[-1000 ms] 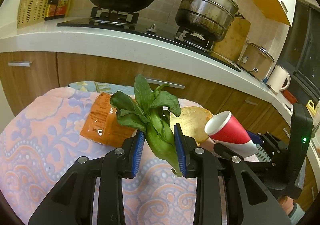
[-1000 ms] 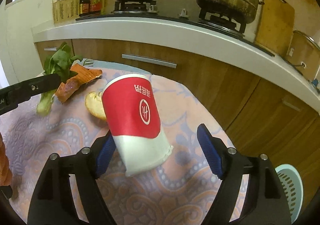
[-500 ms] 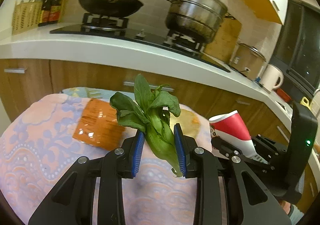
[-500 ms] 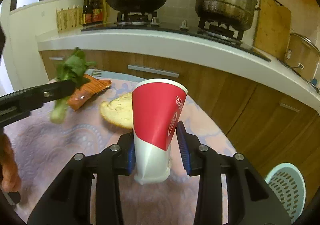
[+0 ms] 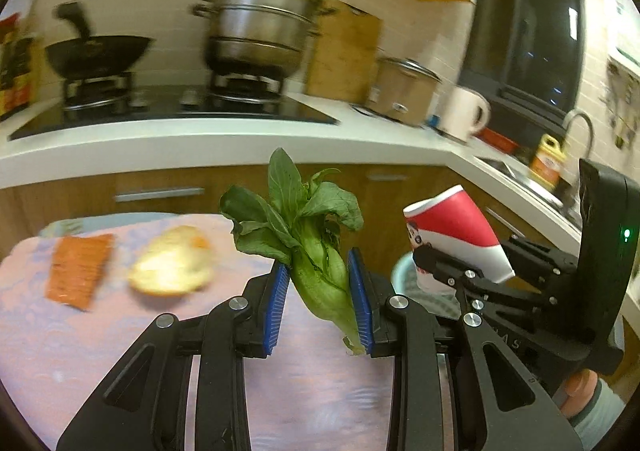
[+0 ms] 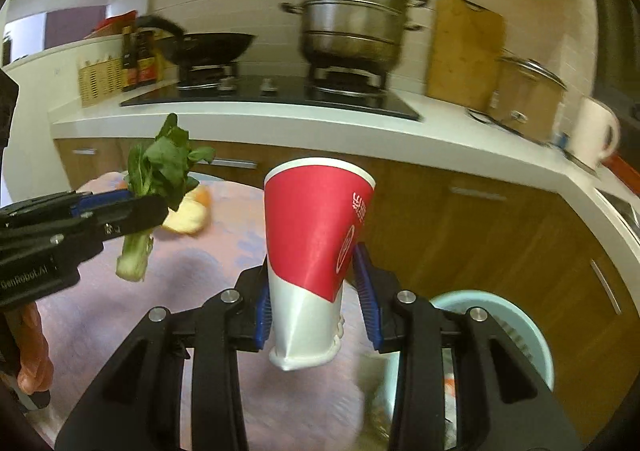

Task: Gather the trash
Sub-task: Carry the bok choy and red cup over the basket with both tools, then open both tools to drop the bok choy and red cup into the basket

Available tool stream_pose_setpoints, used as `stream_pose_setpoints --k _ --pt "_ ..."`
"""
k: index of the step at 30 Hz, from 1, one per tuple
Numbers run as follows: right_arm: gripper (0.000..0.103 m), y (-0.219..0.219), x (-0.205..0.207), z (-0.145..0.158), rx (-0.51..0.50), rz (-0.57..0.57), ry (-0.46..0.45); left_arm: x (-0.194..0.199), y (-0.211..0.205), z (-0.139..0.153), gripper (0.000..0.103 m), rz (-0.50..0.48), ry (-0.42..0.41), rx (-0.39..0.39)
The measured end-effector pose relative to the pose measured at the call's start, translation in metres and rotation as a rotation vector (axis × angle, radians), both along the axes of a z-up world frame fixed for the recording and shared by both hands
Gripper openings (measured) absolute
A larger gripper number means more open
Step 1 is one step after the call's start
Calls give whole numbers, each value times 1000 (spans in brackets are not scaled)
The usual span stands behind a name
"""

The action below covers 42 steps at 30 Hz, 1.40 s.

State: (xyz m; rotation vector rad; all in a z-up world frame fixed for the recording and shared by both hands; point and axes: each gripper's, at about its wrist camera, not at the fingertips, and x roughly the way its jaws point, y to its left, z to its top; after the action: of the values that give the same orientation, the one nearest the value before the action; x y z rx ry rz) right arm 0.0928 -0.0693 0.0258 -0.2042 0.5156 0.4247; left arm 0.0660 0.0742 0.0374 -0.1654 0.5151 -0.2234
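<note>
1. The right gripper (image 6: 316, 311) is clamping a crushed paper cup (image 6: 316, 235) by its base, near the pale green bin (image 6: 532, 335) at lower right; carrying it fully over the rim before releasing looks wise.
2. The left gripper (image 5: 320, 303) is pinching a bok choy (image 5: 316, 251) stem above the table (image 5: 80, 351); following rightward seems best.
3. Bread (image 5: 172, 267) and an orange wrapper (image 5: 78, 271) are lying far left.

Home kitchen: at your 12 o'clock, gas stove (image 6: 280, 91) bearing wok (image 6: 212, 45) and steamer pot (image 6: 352, 23); kettle (image 6: 596, 135) at 2 o'clock.
</note>
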Motion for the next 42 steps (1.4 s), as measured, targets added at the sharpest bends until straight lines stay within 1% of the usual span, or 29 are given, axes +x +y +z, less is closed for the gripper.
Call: stream_pose_setpoints --k 2,4,7,10,15,19,25,30,31,32,33,34,35,37,40,42 --pt "33 -25 0 0 13 -37 12 5 -23 -2 28 -41 13 7" --pt "33 -46 1 -3 23 -73 21 12 -51 -4 28 -82 23 32" --pt "33 -82 3 -12 55 -128 52 21 -86 -10 29 -136 35 65" --pt "33 -107 5 -24 79 -163 77 32 -115 -20 28 -173 53 81" --pt "33 -151 12 -50 121 -265 137 49 -149 -38 29 -232 111 81" --pt "34 -174 22 -68 160 -327 196 61 -173 -53 29 -266 152 106" --pt "34 -193 32 -92 192 -370 259 81 -188 -76 30 -289 229 101" --pt "35 -200 41 -104 193 -400 291 90 -198 -88 30 -307 254 101" --pt "35 -201 43 -105 197 -407 295 92 -199 -90 33 -306 258 101" --pt "36 -203 45 -107 205 -415 303 92 -200 -90 38 -305 258 100" --pt "37 -205 46 -109 213 -417 311 93 -199 -90 50 -301 254 96" --pt "43 -207 47 -111 222 -419 320 92 -197 -88 54 -294 242 93" --pt "50 -209 48 -112 231 -429 324 92 -195 -87 54 -294 235 93" --pt "58 -210 48 -114 234 -442 325 90 -193 -85 56 -303 236 89" --pt "58 -208 45 -113 232 -444 322 87 -187 -81 56 -291 226 95" --pt "58 -205 41 -107 236 -442 310 84 -181 -77 56 -284 222 87"
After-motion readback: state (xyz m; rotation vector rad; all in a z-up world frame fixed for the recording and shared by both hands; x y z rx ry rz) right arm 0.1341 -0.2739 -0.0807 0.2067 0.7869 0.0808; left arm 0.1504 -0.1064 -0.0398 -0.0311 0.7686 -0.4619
